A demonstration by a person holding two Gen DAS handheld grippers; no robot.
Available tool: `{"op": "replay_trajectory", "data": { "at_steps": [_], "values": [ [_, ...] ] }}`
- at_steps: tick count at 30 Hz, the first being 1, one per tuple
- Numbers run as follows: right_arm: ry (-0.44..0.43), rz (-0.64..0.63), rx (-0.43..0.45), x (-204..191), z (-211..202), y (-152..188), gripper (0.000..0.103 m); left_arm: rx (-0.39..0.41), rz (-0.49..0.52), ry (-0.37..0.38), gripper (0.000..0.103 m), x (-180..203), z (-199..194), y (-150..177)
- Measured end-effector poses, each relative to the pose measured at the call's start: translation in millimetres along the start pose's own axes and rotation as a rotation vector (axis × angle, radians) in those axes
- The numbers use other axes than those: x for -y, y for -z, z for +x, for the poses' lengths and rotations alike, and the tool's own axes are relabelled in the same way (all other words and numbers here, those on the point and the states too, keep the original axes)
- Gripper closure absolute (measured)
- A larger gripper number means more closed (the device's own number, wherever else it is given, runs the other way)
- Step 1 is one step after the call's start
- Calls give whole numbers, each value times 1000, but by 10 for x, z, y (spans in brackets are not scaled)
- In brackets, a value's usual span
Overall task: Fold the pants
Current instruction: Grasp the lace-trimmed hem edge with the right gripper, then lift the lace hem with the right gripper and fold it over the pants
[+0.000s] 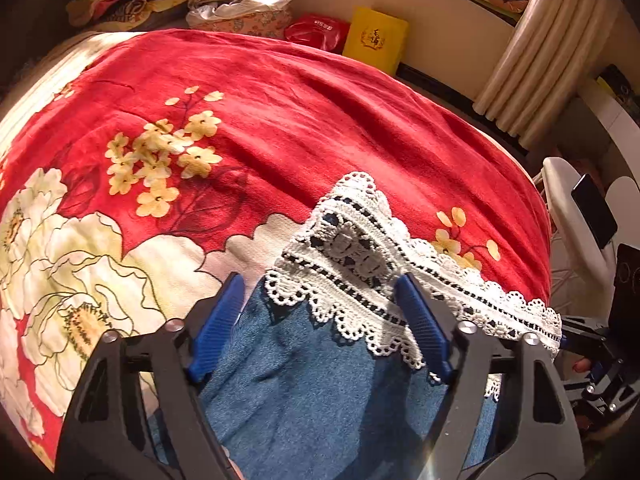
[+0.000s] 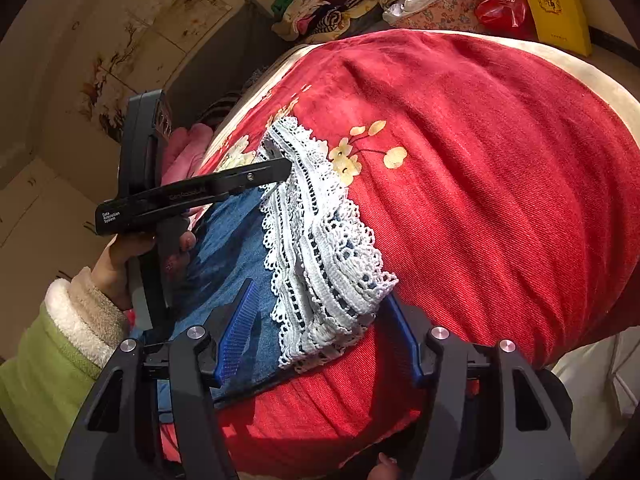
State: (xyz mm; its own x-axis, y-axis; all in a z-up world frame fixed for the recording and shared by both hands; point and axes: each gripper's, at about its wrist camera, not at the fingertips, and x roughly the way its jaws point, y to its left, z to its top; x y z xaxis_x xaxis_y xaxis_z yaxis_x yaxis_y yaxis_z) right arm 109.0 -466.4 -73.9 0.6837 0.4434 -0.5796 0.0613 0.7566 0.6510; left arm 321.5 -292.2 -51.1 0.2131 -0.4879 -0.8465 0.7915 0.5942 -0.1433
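Both jaws apart astride lace-hemmed pants [image 1: 320,392], red blanket [image 1: 320,120], no containers filled

The blue denim pants [image 1: 320,392] looked matt and coarse-woven, hemmed with white openwork crochet lace [image 1: 360,248]; the red floral blanket [image 1: 320,128] was ribbed, soft plush.

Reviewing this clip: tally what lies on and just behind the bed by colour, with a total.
Blue: 1, the denim pants with white lace hem
Red: 2, the floral blanket and a plastic bag
Yellow: 1, a flat bag
Total: 4
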Motion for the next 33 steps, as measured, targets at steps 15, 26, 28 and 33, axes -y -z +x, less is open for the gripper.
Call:
{"op": "replay_trajectory", "data": {
  "at_steps": [15,26,28,33],
  "values": [
    [-67,-241,85,-785,-285,33,82,241,-63,152,87,-236,-765,143],
    [-185,-526,-48,-1843,89,563,82,381,-239,163,87,-741,-1516,1090],
    [-180,-561,-86,-1974,231,692,82,383,-277,151,87,-848,-1549,1264],
    [-150,-643,-154,-2152,496,977,82,381,-417,144,81,-1084,-1596,1641]
  ]
}}
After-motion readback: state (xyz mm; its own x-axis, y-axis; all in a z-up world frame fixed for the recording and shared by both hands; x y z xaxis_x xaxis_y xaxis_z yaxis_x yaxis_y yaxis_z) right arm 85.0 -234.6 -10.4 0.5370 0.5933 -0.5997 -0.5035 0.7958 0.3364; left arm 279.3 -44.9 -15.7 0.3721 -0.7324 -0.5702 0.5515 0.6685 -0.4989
